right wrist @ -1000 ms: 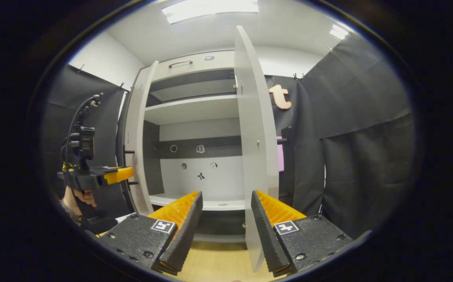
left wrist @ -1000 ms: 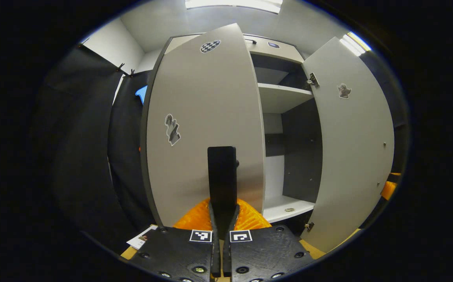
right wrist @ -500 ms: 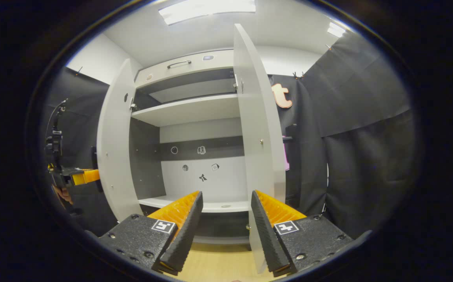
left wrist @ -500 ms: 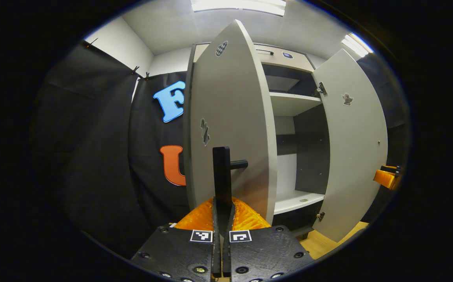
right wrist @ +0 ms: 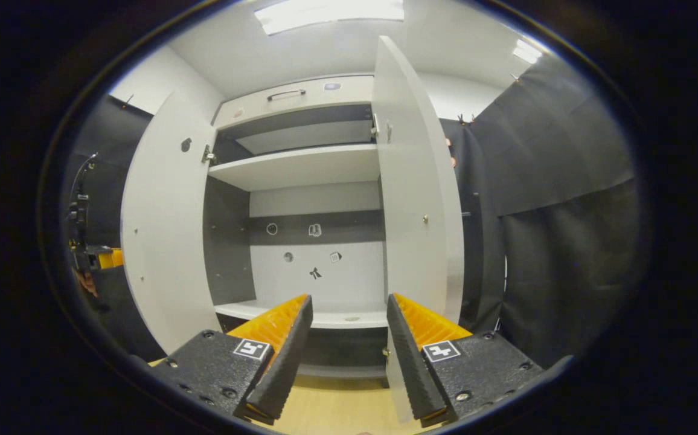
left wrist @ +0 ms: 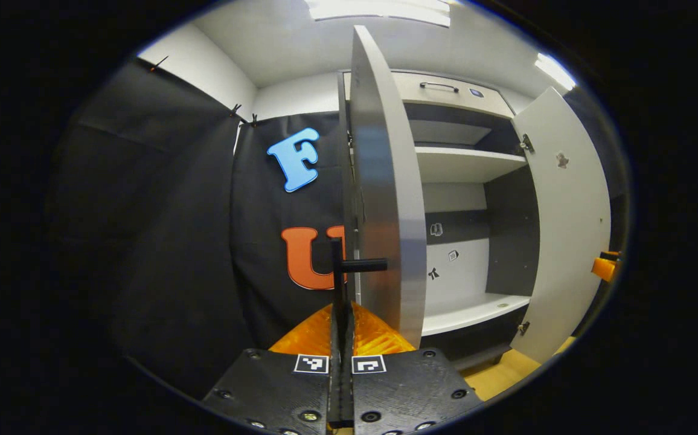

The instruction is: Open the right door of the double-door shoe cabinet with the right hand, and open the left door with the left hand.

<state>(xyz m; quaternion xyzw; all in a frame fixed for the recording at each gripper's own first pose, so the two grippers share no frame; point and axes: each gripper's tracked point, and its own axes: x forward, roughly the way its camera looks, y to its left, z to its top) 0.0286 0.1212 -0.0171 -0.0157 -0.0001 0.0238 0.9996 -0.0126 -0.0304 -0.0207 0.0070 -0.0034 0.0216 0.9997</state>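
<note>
1. Left gripper view: left hand-held gripper [left wrist: 341, 338] pinched tight on the dark bar handle [left wrist: 339, 284] of the left door [left wrist: 385, 199], fingers pressed flat against it from both sides. Left door swung wide, seen nearly edge-on. Shoe cabinet [left wrist: 464, 181] interior exposed, with upper shelf [left wrist: 467, 163] and bottom shelf [left wrist: 476, 311]. Right door [left wrist: 566, 229] open at far right; a bit of the other gripper visible just beyond its edge.

2. Right gripper view: right hand-held gripper [right wrist: 349, 344] spread wide, holding nothing, well apart from the cabinet. Right door [right wrist: 415, 217] open, standing just past the right finger. Left door [right wrist: 162, 229] open at left, with the left hand-held gripper [right wrist: 98, 260] partly hidden behind its edge. Small stickers [right wrist: 316, 251] on the back panel.
</note>
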